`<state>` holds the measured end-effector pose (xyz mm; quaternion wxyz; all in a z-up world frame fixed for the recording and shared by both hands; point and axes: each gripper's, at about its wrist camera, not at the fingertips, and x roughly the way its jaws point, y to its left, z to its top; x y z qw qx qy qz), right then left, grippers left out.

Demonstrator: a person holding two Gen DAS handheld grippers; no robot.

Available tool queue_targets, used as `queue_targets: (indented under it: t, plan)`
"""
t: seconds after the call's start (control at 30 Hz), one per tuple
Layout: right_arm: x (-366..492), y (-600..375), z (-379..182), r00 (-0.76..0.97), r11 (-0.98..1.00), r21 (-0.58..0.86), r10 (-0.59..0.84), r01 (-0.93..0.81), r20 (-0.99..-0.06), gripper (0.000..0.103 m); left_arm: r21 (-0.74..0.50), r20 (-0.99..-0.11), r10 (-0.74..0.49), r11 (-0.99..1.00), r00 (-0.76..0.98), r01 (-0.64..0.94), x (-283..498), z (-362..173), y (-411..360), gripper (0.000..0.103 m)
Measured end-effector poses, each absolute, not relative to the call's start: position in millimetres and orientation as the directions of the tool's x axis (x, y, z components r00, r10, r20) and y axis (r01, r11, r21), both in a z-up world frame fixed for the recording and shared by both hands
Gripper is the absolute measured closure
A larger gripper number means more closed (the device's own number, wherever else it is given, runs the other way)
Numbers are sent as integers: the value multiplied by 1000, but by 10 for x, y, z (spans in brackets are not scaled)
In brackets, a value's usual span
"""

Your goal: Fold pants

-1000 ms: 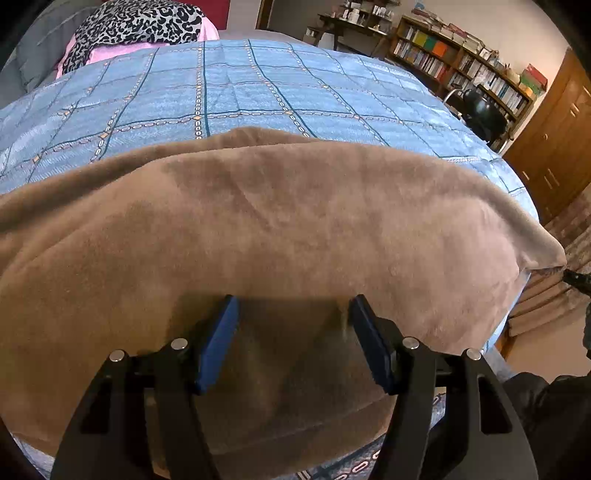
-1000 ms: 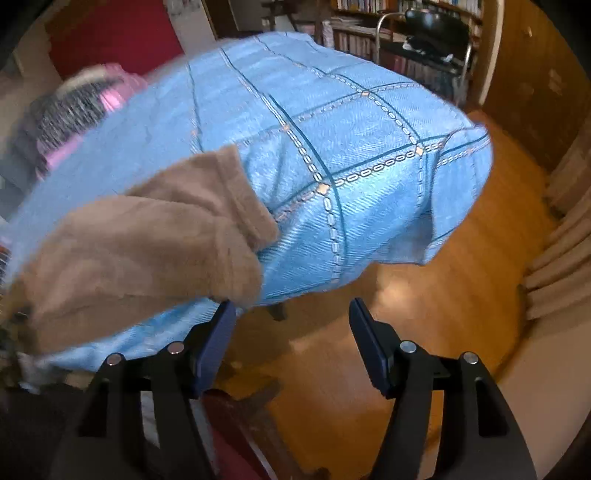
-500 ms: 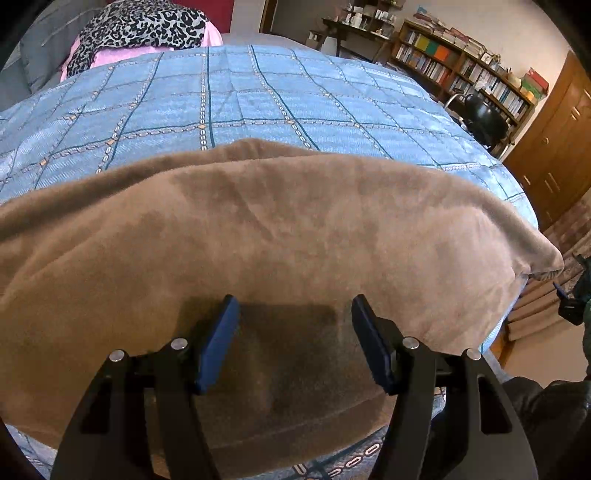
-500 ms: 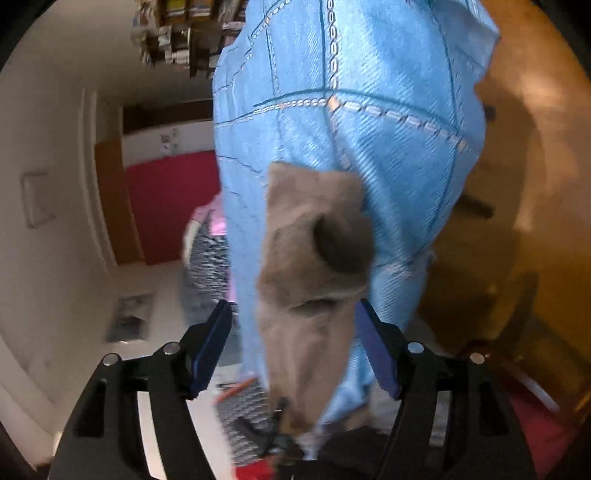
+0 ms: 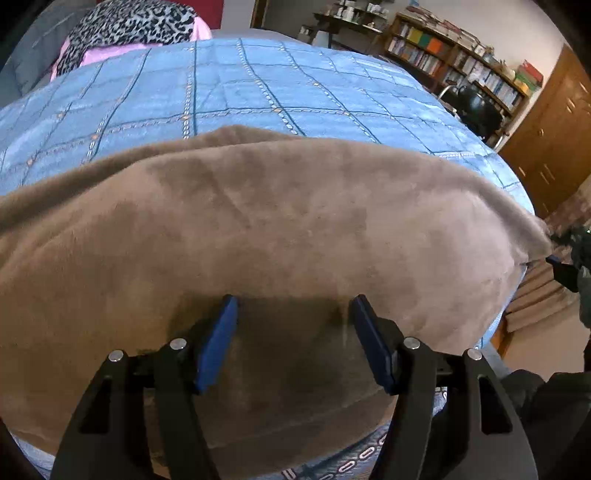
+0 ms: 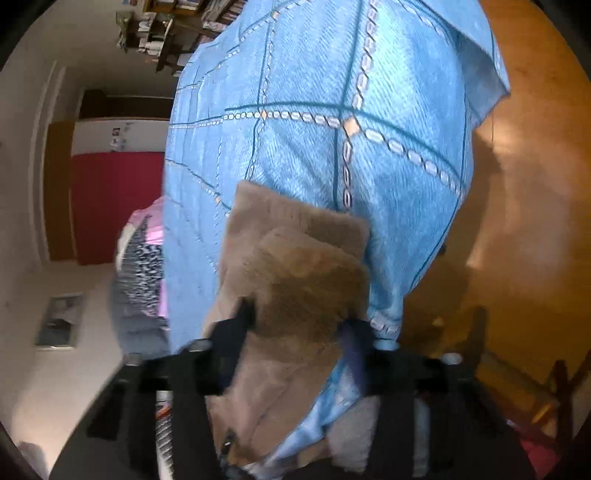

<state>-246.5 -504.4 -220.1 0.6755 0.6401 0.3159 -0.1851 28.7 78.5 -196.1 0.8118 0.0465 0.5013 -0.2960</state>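
Observation:
Brown fleece pants [image 5: 277,221] lie across the near edge of a bed covered with a blue checked bedspread [image 5: 258,92]. My left gripper [image 5: 293,306] stands open just over the middle of the pants, its blue pads apart and nothing pinched between them. My right gripper [image 6: 295,321] is closing on the folded end of the pants [image 6: 303,266] at the bed's corner. The fabric fills the gap and both pads touch it. This view is rolled sideways and blurred. In the left wrist view the right gripper's blue tip [image 5: 556,261] shows at the pants' far right corner.
A leopard-print and pink pillow [image 5: 129,26] lies at the head of the bed. Bookshelves [image 5: 461,55], a black chair [image 5: 476,107] and a wooden wardrobe [image 5: 554,122] stand beyond the bed. Wooden floor [image 6: 535,184] lies beside the bed's corner.
The right gripper rolled over, dropped to the pants' end at the bed corner, and its jaws closed in around the fabric. The left gripper stayed where it was, open.

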Motion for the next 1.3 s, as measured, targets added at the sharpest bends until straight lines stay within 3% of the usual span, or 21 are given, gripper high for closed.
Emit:
queue_targets:
  t: [0.03,0.1,0.27,0.43,0.53,0.63,0.77,0.87,0.93,1.0,1.3]
  plan:
    - [-2433,-5040,-2124,736,143,749,140,647,-662,89,-226,-840,-437,820,322,525,288,-1960,794,37]
    - [-2356,-5044,-1901,750,223,749,100,624,-654,93,-226,-842,-435,821,320,524,291,-1958,795,37]
    - [-2076,-4939,-1037,859,481,753,3,448,-512,95,-218,-848,-424,826,319,520,300,-1953,766,37]
    - [-1891,-4650,-450,933,756,609,-6,240,-360,95,-221,-846,-420,837,328,501,280,-1944,792,37]
    - [-1998,-4840,-874,892,700,634,-9,328,-452,95,-232,-844,-423,842,329,486,258,-1960,835,37]
    - [-2155,-5047,-1619,798,623,620,-12,477,-602,95,-229,-850,-417,843,322,487,243,-1971,852,37]
    - [-2382,-5107,-2202,758,544,651,41,529,-651,94,-217,-862,-402,844,310,491,229,-1917,896,37]
    - [-2450,-5046,-2216,752,559,637,36,531,-659,83,-233,-862,-406,850,305,473,203,-1864,985,37]
    - [-2401,-5031,-2199,727,582,600,22,549,-686,55,-253,-856,-414,858,310,447,153,-1828,1098,37]
    - [-2428,-5042,-2164,706,594,562,-13,575,-708,39,-280,-852,-423,866,309,414,108,-1821,1210,37]
    - [-2414,-5000,-1877,612,626,374,-214,684,-761,39,-367,-831,-435,897,347,246,-121,-1847,1685,37]
